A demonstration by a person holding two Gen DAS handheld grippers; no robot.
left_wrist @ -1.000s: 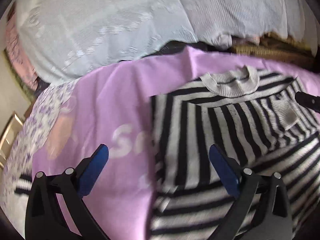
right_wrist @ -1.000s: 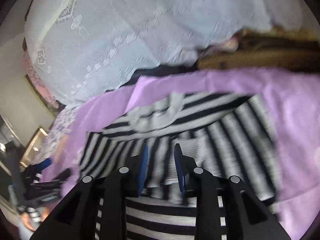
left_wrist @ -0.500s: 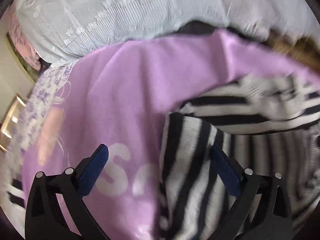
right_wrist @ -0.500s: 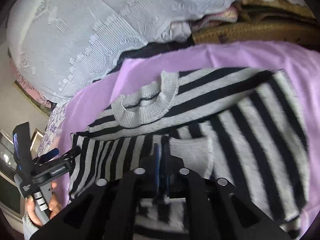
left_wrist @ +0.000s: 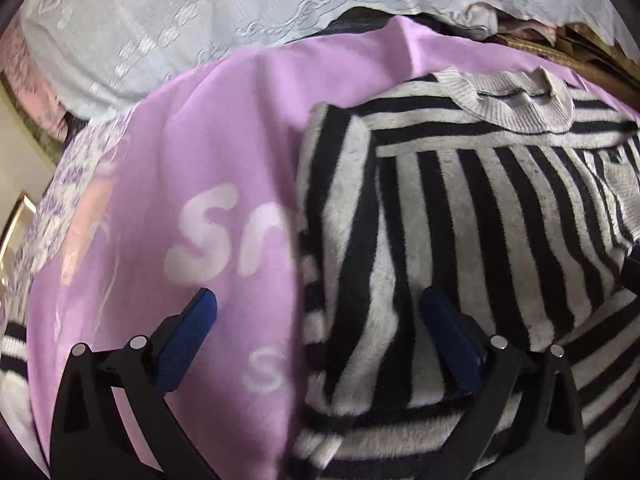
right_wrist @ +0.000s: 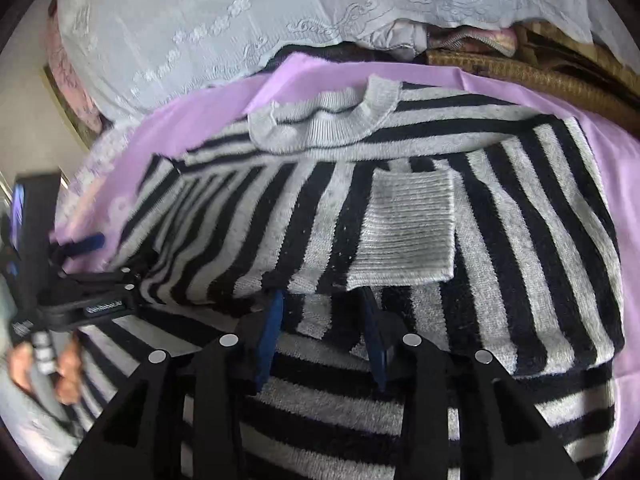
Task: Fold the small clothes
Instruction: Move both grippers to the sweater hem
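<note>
A black-and-grey striped sweater lies on a purple cloth with white letters, its grey collar at the far side. A sleeve is folded across the chest, with its grey ribbed cuff lying flat on top. My right gripper sits low over the sweater just below that cuff. Its jaws are opening, with striped knit beneath them and nothing pinched. My left gripper stands wide open astride the sweater's folded left edge, holding nothing. The right wrist view shows it too, with a hand on its handle.
A heap of white embroidered fabric fills the back. Brown woven mats and folded pink cloth lie at the back right. A floral lilac fabric borders the purple cloth on the left.
The right gripper was shut half a second ago and its jaws now stand apart, with the cuff lying on the chest. Both grippers have sunk closer to the sweater.
</note>
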